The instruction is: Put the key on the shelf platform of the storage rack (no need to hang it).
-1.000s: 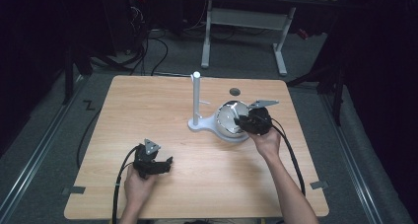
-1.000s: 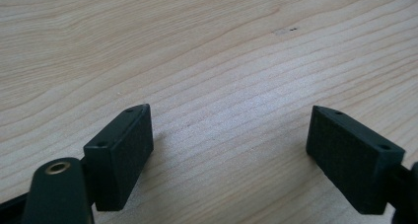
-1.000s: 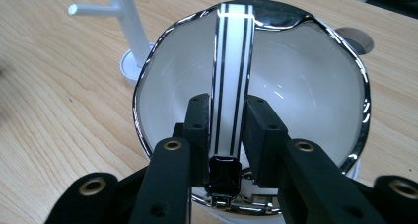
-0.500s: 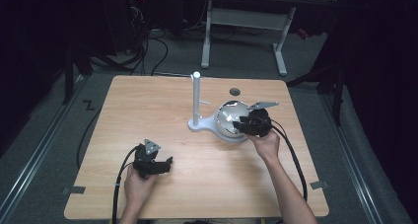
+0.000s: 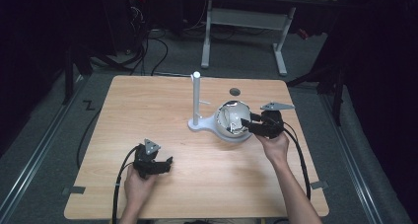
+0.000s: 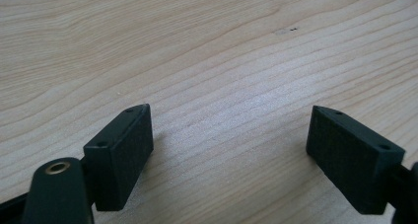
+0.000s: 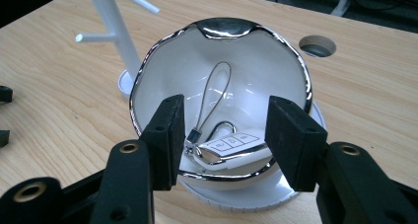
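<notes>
Your right gripper [image 7: 221,135] is hovering with jaws parted at the near rim of the bowl [image 7: 167,66], straddling the key fob [image 7: 231,146] that is lying on the bowl's near inner wall, its wire loop [image 7: 214,93] running up toward the centre. The bowl is sitting toward the desk's [image 5: 148,100] far right, beside the white stand [image 5: 196,98]. Dip lower and centre the fob before closing, keeping clear of the chrome rim. Your left gripper [image 6: 229,145] is resting released near the desk's front left.

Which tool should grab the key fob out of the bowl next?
Right. The right tool is open at the rim of the bowl, its jaws either side of the key fob. The left tool sits open over bare table, far from the bowl.
</notes>
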A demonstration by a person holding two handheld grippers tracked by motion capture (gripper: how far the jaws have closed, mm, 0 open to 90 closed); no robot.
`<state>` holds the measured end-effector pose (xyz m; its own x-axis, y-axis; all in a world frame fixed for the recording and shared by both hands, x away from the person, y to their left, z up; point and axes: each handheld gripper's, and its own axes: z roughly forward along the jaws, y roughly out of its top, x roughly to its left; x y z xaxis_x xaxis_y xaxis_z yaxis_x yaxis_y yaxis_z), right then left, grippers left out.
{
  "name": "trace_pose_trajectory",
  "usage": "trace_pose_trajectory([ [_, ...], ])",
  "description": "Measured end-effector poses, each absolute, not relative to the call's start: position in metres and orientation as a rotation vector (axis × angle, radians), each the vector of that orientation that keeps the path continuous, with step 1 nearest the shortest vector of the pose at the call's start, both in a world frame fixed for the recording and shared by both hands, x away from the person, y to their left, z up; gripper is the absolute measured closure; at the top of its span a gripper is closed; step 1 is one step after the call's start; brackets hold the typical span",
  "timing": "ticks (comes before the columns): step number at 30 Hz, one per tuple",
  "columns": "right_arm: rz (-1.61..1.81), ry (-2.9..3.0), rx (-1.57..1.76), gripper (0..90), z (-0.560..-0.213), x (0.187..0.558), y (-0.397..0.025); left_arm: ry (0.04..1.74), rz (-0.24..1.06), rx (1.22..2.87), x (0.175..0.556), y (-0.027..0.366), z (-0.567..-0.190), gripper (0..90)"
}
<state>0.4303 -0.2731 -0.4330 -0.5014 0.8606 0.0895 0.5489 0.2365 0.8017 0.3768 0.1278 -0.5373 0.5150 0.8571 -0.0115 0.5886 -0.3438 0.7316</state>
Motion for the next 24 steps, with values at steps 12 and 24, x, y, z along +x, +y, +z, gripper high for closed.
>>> trace_pose_trajectory([
  [12, 1.202, 2.035, 1.364, 46.0, -0.428, 0.415, -0.295, 1.175, 0.497, 2.064, 0.377, 0.128, -0.537, 18.3],
  [24, 1.233, 1.976, 1.408, 45.7, -0.428, 0.399, -0.319, 1.175, 0.497, 2.064, 0.377, 0.128, -0.537, 18.3],
])
